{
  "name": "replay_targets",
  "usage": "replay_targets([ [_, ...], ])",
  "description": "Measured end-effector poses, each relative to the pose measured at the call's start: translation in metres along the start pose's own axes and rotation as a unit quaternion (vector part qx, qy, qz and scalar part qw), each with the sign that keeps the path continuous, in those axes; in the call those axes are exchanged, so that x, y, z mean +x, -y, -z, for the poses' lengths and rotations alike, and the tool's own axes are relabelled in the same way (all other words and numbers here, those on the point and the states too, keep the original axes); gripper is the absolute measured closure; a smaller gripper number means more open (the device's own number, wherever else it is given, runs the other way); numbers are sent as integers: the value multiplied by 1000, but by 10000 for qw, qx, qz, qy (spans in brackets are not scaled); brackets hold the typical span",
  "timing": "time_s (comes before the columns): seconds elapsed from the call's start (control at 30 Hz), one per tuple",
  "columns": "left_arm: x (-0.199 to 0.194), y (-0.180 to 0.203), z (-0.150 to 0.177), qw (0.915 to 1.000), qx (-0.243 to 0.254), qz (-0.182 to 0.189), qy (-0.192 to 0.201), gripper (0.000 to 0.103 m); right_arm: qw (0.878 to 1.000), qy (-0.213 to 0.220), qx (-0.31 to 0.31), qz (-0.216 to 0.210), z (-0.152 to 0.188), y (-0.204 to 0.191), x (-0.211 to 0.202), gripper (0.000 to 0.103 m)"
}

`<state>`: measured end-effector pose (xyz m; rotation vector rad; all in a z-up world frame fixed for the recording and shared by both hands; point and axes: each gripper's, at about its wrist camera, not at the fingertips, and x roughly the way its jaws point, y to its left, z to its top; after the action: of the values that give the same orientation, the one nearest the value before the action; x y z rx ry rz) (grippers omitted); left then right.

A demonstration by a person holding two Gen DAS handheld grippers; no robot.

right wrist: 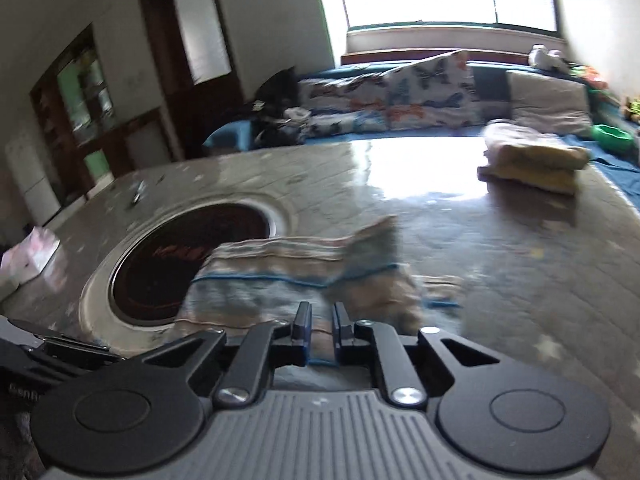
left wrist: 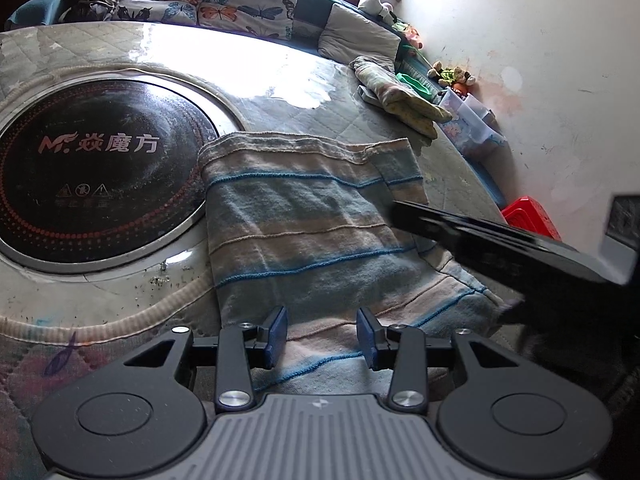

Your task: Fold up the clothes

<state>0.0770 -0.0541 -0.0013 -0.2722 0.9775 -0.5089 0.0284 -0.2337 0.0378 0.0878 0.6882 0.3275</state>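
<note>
Left wrist view: striped garment [left wrist: 304,220] at frame centre on counter [left wrist: 120,312]; left gripper [left wrist: 322,334] fingers released above hem; right gripper [right wrist: 321,330] nearly clenched, empty. Pinch both hem corners evenly before folding.

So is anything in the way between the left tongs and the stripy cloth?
No, nothing visible. The left tongs sit open right over the near edge of the cloth, with only cloth showing between their fingers. The right tongs reach in from the side, further along the cloth.
</note>
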Motion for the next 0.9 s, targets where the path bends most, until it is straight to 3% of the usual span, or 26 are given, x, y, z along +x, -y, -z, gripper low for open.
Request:
replay_targets([
  [0.1,-1,-1,0,10000,-10,36,-19,61,9998,-113,-115,111,-7,-1,20,92],
  [0.23,-1,-3,0,9999,-37,100,-22,62,9990,-156,183,366,-14,26,31,96],
  [0.5,-2,-2,-1,10000,-5,72,-50,61,9984,-3,123,555,-21,40,12,95],
  [0.73,0,1,0,10000,68,15,-30,60,9962,-100,-803,323,4,10,-13,91],
  [0.83,-1,1,1,10000,52,9,-24,60,9953,-255,-635,691,14,22,-4,91],
  [0.87,-1,1,1,10000,58,3,-27,60,9961,-274,-457,704,16,29,-4,87],
  [0.9,-2,1,1,10000,66,-5,-30,60,9969,-260,-266,694,18,36,-5,75],
])
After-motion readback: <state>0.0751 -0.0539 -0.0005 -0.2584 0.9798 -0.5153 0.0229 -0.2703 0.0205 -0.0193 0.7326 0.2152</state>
